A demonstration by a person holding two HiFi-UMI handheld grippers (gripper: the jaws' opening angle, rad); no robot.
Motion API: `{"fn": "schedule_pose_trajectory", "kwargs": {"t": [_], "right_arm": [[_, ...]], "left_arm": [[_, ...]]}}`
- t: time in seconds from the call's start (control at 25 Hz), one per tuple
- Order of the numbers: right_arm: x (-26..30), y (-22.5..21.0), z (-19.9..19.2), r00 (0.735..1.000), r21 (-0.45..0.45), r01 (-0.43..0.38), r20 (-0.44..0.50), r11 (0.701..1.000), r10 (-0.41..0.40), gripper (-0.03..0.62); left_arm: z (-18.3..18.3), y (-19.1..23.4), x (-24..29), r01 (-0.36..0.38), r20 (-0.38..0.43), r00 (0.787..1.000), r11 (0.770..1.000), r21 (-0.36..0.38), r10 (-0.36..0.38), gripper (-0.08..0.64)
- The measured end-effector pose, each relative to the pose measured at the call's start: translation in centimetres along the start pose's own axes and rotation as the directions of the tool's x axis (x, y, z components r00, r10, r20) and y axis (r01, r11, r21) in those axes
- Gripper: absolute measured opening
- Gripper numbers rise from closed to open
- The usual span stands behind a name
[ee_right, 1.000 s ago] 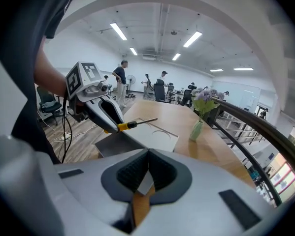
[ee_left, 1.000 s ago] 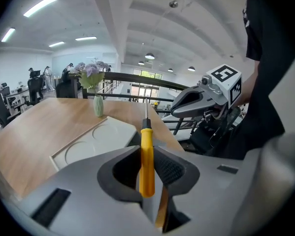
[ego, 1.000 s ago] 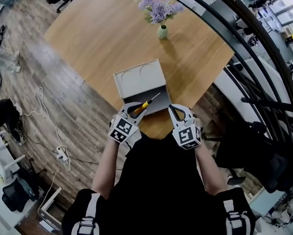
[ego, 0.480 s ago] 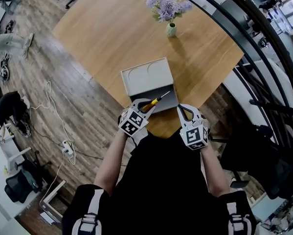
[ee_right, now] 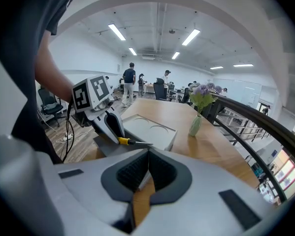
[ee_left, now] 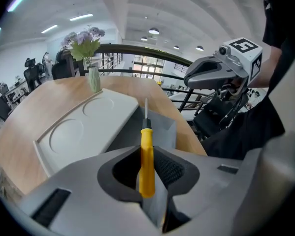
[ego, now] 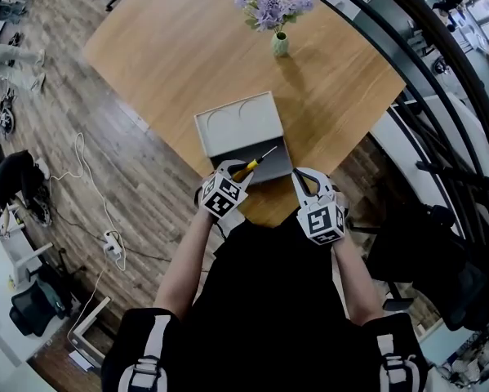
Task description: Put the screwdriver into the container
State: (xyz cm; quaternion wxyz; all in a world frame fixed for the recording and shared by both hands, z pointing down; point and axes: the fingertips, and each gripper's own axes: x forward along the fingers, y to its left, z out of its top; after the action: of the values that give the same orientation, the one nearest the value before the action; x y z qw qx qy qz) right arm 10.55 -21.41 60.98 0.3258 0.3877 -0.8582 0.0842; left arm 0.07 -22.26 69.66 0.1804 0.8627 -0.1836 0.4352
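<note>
Head view first: the left gripper (ego: 235, 171) was clamped on the yellow handle of the screwdriver (ego: 256, 162), with the metal shaft poking out over the darker grey end of the container (ego: 236, 121). That container sat by the near edge of the wooden table (ego: 171, 47), close to the near corner, with its lighter part, the one with two round imprints, facing the middle of the table. The right gripper (ego: 302, 178) was just beside the container's near right corner, over the table edge. A vase of purple flowers (ego: 279, 42) stood well apart toward the far edge. In the left gripper view, the left gripper (ee_left: 148, 170) had both pads pressed against the screwdriver (ee_left: 147, 161), handle upright between them, tip aimed across the container (ee_left: 88, 127). I couldn't tell if the tip touched anything. The right gripper (ee_left: 196, 77) showed off to the right, and the vase (ee_left: 93, 78) sat behind the container. In the right gripper view, the right gripper (ee_right: 147, 169) was clenched with its pads together and nothing between them. The left gripper (ee_right: 115, 128) was in view there too, holding the screwdriver (ee_right: 132, 141) level at the container (ee_right: 154, 130), with the vase (ee_right: 195, 125) further along the table and some people (ee_right: 130, 85) standing way back in the room
</note>
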Motion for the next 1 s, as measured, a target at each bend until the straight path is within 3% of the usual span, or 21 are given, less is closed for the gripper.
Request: {"fn": "schedule_pose_trajectory", "kwargs": {"t": [0.6,1.0], "right_arm": [[-0.1,0.2,-1.3,1.000,0.015,-0.021,-0.013,1.000,0.021,0.025],[0.0,0.2,-2.0,0.999,0.029,-0.024,-0.031,0.999,0.025,0.025]], "left_arm": [[-3.1,0.5,3.3,0.008,-0.178,0.984,0.998,-0.057,-0.018,0.095],[-3.4,0.5,5.5,0.027,-0.244,0.969,0.997,-0.070,-0.043,0.095]]}}
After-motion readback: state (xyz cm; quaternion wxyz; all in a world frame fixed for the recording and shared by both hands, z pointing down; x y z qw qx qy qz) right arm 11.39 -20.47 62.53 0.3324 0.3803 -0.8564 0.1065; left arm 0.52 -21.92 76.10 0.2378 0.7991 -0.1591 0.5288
